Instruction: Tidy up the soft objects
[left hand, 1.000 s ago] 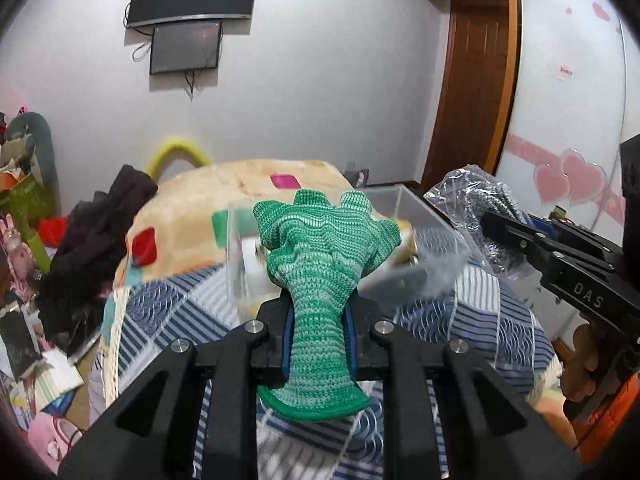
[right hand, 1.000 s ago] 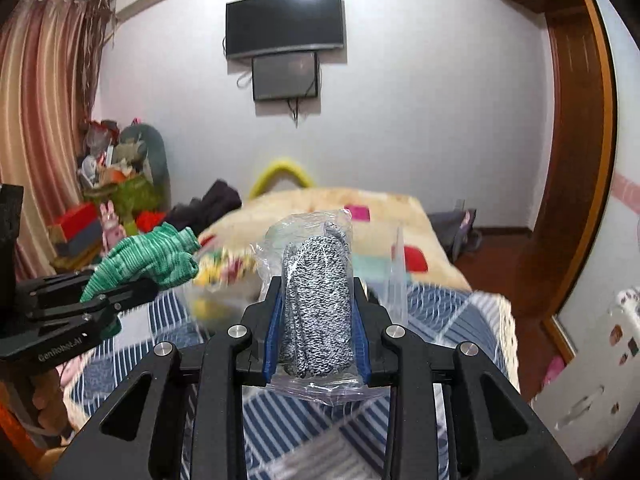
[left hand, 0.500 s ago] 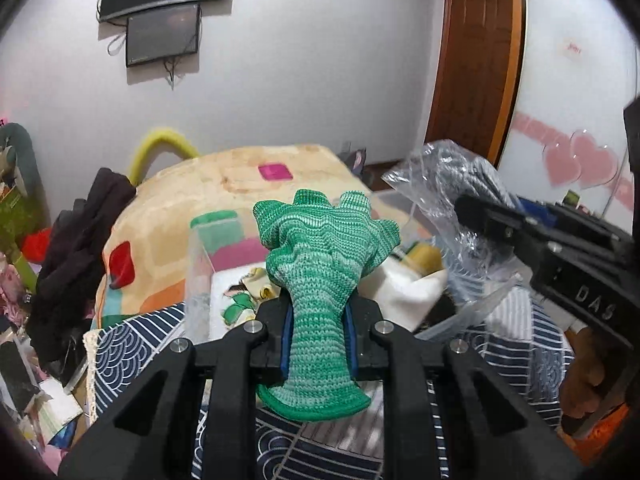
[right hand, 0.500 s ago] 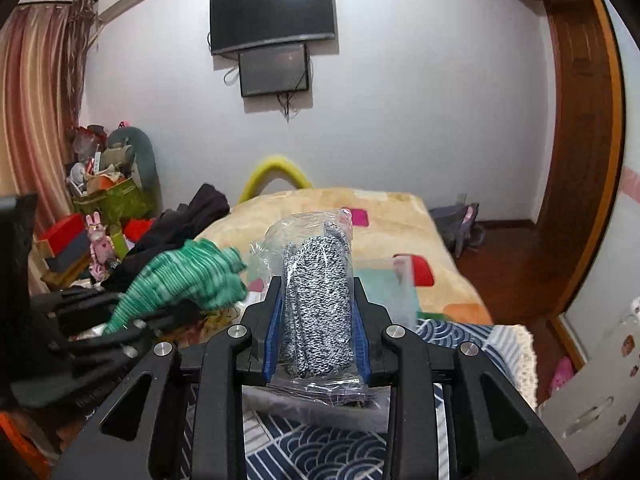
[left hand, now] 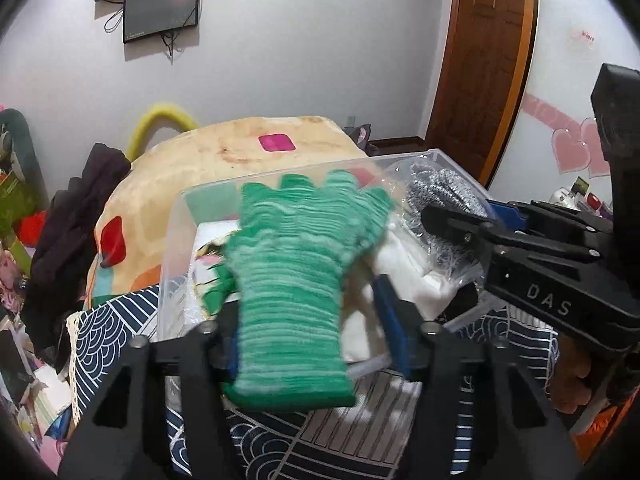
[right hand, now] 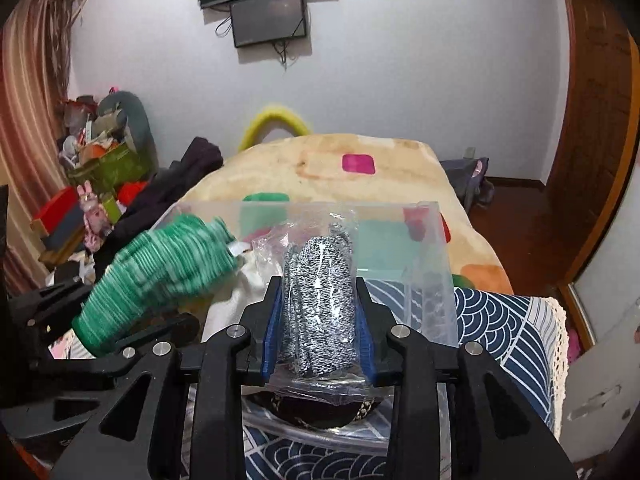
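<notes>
Two claws hang over one clear bin (left hand: 176,240) on the bed: left claw (left hand: 308,320) spread wide around one blurred green glove (left hand: 296,280), right claw (right hand: 318,312) pinching one bagged speckled glove (right hand: 320,292), white cloth (left hand: 404,268) clear only from the left.

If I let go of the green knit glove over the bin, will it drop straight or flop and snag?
Likely floppy: the green knit glove is soft ribbed knit. It looks light, so it should land gently on the white cloth in the clear bin. The loose knit could snag on the left gripper.
</notes>
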The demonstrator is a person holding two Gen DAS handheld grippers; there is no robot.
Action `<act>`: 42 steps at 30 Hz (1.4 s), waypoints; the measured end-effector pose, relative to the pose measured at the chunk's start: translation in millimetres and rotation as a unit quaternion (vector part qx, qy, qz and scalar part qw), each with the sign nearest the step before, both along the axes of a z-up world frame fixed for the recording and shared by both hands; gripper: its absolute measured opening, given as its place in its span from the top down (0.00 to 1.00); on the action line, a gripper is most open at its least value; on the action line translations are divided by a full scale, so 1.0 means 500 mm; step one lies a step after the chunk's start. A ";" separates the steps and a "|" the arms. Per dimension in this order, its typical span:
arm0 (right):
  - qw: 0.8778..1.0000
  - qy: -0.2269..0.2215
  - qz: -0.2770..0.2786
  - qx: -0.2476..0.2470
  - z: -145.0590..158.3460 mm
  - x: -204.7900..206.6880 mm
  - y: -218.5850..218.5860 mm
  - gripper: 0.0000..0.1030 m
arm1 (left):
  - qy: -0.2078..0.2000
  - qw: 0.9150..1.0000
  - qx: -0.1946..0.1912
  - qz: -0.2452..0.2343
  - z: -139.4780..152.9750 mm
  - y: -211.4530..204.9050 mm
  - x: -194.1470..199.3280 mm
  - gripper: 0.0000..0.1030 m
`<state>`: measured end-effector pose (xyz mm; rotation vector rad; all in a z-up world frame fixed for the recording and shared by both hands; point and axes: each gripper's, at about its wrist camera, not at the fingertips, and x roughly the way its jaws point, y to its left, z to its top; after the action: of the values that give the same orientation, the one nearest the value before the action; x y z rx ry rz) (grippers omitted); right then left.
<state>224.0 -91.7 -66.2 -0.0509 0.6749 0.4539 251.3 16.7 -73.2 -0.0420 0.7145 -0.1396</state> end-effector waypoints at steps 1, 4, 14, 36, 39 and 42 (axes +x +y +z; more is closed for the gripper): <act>1.000 0.000 0.002 -0.002 0.003 -0.004 -0.002 0.69 | -0.004 1.000 -0.002 0.000 0.003 0.000 -0.007 0.39; 1.000 -0.002 0.013 0.002 0.013 -0.019 -0.011 0.65 | -0.013 1.000 0.001 -0.001 0.011 0.000 -0.027 0.37; 0.998 -0.065 0.011 0.021 0.075 -0.096 -0.040 0.40 | -0.074 0.997 -0.002 0.011 0.074 0.019 -0.130 0.31; 0.978 -0.186 0.010 0.090 0.137 -0.300 -0.083 0.04 | -0.217 0.975 -0.023 0.035 0.187 0.013 -0.384 0.02; 0.977 -0.193 0.011 0.091 0.134 -0.313 -0.081 0.03 | -0.224 0.974 -0.023 0.036 0.190 0.010 -0.399 0.02; 0.976 -0.197 0.012 0.090 0.136 -0.319 -0.080 0.03 | -0.229 0.972 -0.020 0.041 0.189 0.007 -0.409 0.02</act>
<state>64.7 -131.9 1.8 0.0214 0.2413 0.5083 47.0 20.1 21.3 -0.0756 0.2487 -0.0790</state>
